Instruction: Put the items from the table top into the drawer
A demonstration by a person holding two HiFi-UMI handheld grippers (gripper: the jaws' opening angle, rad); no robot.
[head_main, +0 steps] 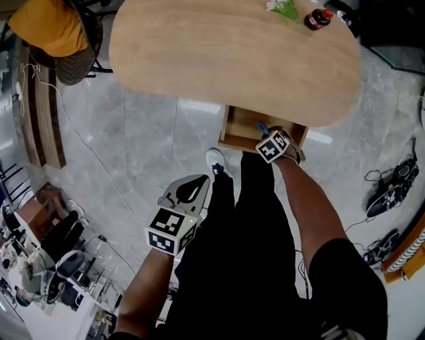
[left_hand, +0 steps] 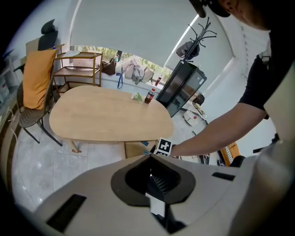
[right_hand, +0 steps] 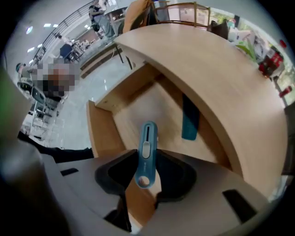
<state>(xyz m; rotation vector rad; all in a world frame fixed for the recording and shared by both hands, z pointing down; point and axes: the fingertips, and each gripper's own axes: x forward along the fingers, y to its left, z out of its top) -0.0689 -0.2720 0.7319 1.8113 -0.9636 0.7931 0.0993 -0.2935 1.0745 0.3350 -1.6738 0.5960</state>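
Observation:
In the head view the wooden drawer (head_main: 236, 129) stands pulled out under the near edge of the oval table (head_main: 199, 53). My right gripper (head_main: 265, 129) points down into it, shut on a blue utility knife (right_hand: 146, 152) that sticks out past the jaws above the drawer floor. A teal flat item (right_hand: 190, 120) lies inside the drawer (right_hand: 103, 133). At the table's far edge stand a red-capped bottle (head_main: 318, 18) and a green-and-white packet (head_main: 284, 8). My left gripper (head_main: 196, 180) hangs low beside the person's leg, shut, with nothing in it (left_hand: 150, 159).
A chair with an orange cloth (head_main: 56, 30) stands at the table's far left. Shoes (head_main: 392, 186) lie on the floor at the right. The person's legs and a white shoe (head_main: 216, 161) are just before the drawer. Cluttered shelving (head_main: 40, 265) fills the lower left.

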